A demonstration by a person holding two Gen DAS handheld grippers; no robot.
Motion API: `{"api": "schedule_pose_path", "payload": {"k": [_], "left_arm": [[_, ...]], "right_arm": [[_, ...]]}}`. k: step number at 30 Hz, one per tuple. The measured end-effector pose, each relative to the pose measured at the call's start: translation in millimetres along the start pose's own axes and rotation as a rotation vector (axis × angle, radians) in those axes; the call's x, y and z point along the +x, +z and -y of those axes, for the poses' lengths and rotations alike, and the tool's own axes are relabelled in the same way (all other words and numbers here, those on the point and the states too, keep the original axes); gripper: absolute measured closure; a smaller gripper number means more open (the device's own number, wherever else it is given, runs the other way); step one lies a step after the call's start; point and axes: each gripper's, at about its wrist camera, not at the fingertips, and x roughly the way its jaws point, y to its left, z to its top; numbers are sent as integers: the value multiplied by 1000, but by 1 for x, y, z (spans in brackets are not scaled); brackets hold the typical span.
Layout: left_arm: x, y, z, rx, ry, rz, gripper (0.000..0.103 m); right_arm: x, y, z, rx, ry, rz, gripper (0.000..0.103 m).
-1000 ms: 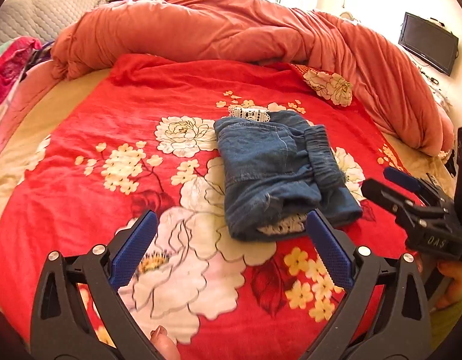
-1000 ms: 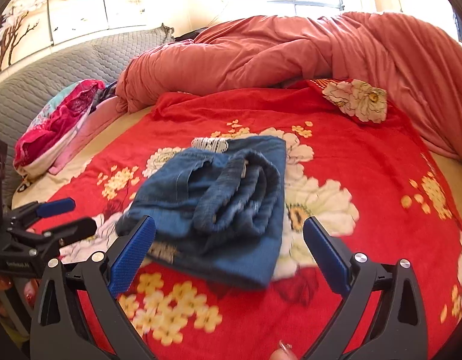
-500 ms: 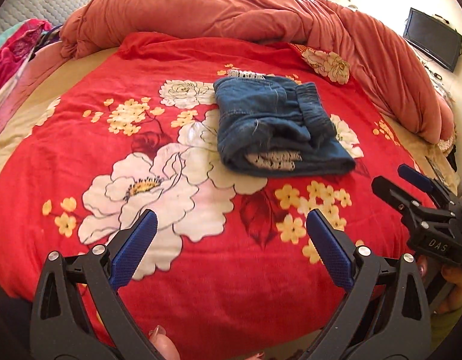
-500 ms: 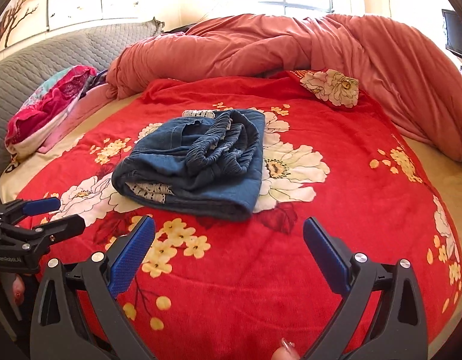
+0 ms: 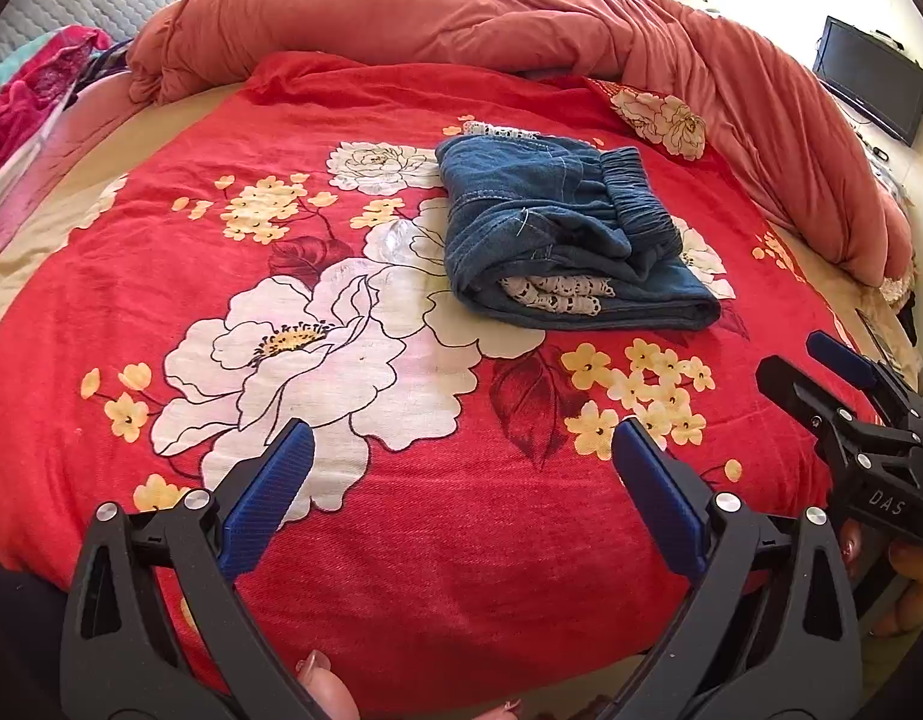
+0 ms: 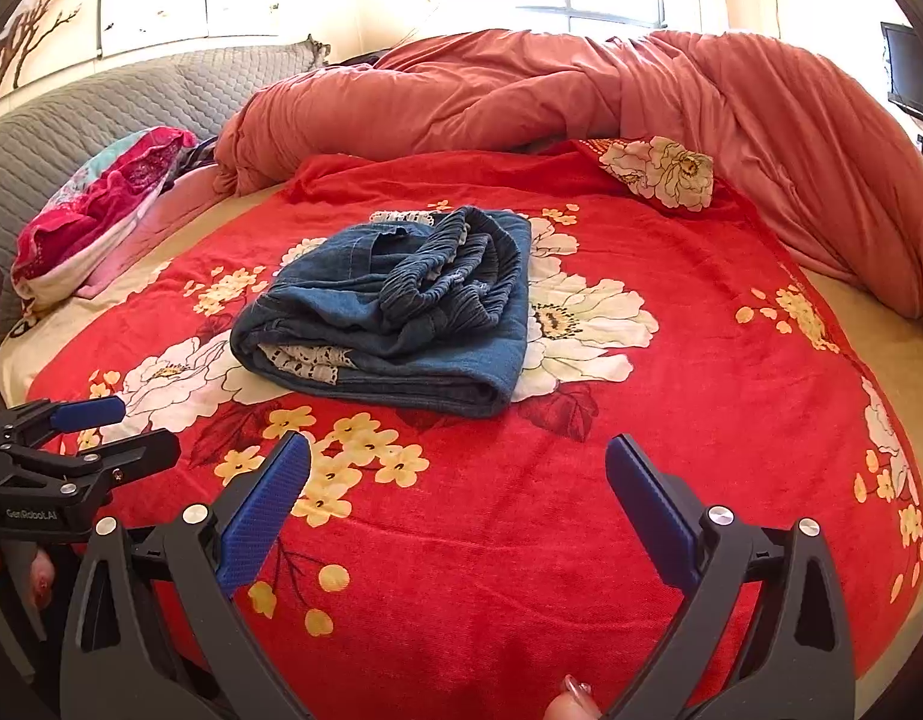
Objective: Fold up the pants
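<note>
Blue denim pants [image 5: 557, 234] lie folded into a compact bundle on the red floral blanket [image 5: 341, 480], with white lace trim showing at the near fold and the elastic waistband on top. In the right wrist view the pants [image 6: 395, 312] sit left of centre. My left gripper [image 5: 461, 480] is open, held back near the bed's front edge, well short of the pants. My right gripper [image 6: 458, 492] is open too, with nothing between its fingers. Each gripper shows in the other's view: the right gripper [image 5: 821, 372] at the right edge, the left gripper [image 6: 107, 426] at the left edge.
A bunched salmon duvet [image 5: 461, 18] runs along the back and right side of the bed. A pink and teal pile of cloth [image 6: 101, 198] lies at the far left by a grey quilted headboard [image 6: 101, 108]. A dark screen [image 5: 869, 84] hangs on the right wall.
Both grippers have pulled back from the pants toward the bed's front edge, staying open. The folded pants have stayed in place and now look farther away.
</note>
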Motion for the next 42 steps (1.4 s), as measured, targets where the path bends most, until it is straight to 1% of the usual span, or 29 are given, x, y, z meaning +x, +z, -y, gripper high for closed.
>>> {"api": "schedule_pose_path", "payload": {"k": [9,26,42], "left_arm": [[6,-1,-1,-1,13,-19,10],[7,-1,-3,-9,25,-21,10],[8,0,-4,-6,28,-27,10]], "right_arm": [[6,-3,-1,7,12,-17,5],[12,-1,-6,-3,28,-21,5],[12,-2,-4,0,21,-20,5]]}}
